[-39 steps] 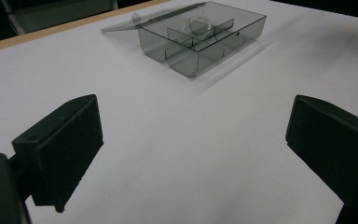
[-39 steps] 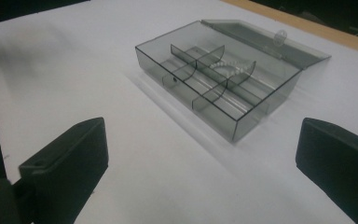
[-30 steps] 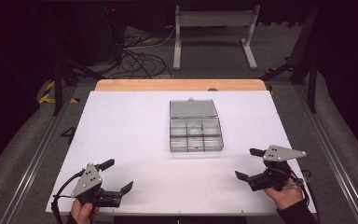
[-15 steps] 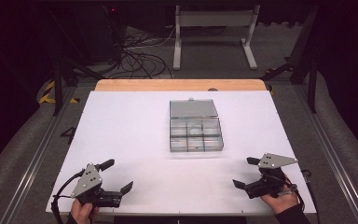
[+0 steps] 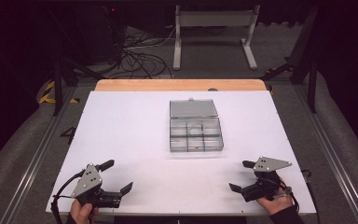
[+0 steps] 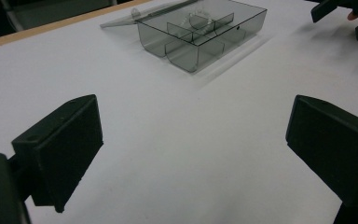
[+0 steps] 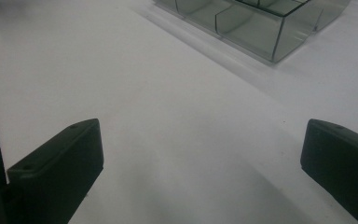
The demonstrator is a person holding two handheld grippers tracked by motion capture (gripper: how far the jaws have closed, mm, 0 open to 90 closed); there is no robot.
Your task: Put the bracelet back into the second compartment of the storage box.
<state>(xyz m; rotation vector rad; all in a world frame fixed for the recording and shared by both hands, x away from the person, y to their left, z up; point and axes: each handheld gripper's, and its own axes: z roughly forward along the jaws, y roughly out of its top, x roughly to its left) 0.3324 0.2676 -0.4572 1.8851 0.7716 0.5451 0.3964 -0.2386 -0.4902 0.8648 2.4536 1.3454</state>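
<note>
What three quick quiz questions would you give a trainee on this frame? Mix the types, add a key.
1. True or false: the lid of the clear compartment box is open and lies flat behind it.
2. Multiple choice: the left gripper is
A) shut on the box
B) open, holding nothing
C) resting inside a compartment
3. Fill in: the right gripper sits near the table's ____ edge, apart from the box.

Key
1. True. The lid lies on the far side, toward the wooden strip.
2. B. The left gripper view shows its jaws wide apart over bare white tabletop.
3. Near. It sits at the near right corner, jaws open, with the box farther up the table.
</note>
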